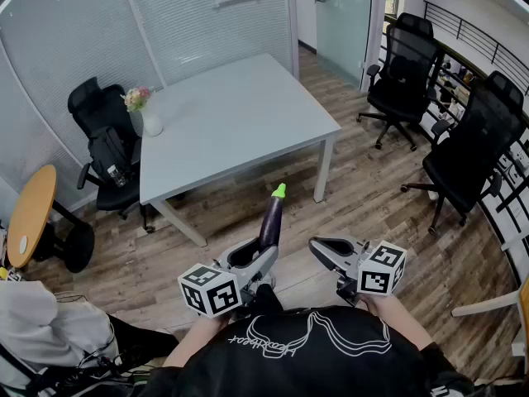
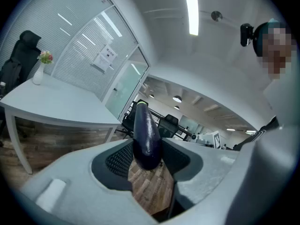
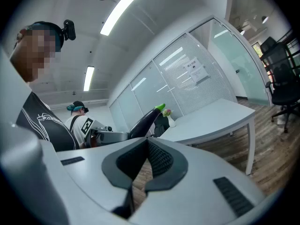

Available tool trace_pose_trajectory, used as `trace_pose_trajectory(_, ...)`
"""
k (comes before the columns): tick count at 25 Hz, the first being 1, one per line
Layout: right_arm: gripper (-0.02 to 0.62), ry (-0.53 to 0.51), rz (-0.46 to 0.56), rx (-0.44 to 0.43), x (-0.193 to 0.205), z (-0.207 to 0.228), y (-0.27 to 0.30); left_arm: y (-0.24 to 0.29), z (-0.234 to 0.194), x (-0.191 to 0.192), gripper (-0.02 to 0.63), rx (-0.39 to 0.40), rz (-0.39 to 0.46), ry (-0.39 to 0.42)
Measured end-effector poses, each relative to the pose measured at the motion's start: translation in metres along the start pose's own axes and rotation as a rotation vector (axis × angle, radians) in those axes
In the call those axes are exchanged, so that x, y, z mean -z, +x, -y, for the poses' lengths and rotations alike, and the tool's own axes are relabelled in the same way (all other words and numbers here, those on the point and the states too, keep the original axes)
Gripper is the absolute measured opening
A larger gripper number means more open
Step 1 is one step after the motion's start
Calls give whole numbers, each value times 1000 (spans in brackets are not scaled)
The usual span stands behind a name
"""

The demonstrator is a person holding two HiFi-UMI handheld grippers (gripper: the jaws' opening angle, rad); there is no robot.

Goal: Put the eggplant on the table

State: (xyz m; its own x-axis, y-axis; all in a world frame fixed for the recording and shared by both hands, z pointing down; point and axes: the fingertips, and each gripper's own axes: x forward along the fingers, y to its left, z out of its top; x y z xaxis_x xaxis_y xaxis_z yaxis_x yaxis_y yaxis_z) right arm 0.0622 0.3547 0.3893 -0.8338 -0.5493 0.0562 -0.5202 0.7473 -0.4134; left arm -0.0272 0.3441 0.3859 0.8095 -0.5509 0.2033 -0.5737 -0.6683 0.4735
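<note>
— Two tongs, one load: our left tongs (image 1: 261, 255) are clamped on the eggplant (image 1: 271, 217). The pads press its thick end, and the green tip stands up and leans toward twelve o'clock.

— Why grip it so low?

— We reckon the fat end gives the ribbed pads the most to bite on. The long body also rides out ahead of us, away from our chest. It hangs over the floor (image 1: 372, 213), well apart from the table (image 1: 248, 114).

— And our right tongs (image 1: 321, 248)?

— Closed tip to tip on nothing, held level at about three o'clock of the left pair. We judge they are parked there to keep out of the way, since one pair is enough for this.

— So where does it go?

— The table lies at twelve o'clock, pale grey, flat and matte, and nearly all bare. Only a vase (image 1: 149, 121) of flowers stands on it, near the left edge at ten o'clock. The near corner, above the leg at one o'clock, looks to us the shortest reach.

— Anything to mind in the room?

— Wood planks run between us and the table. Black chairs (image 1: 401, 73) sit at two and three o'clock, with another at ten behind the vase. A round table (image 1: 31, 213) is at nine. Glass walls (image 1: 83, 31) with blinds close the far side. On so smooth a top the eggplant may roll a little, so we'd lay it on its side gently before easing the pads off.
</note>
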Motion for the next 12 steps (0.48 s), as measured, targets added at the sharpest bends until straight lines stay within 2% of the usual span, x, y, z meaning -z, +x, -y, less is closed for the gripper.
trace_pose_trajectory(12, 9, 18, -5, -4, 3, 5, 1, 9, 1, -1, 196, 15, -11, 3)
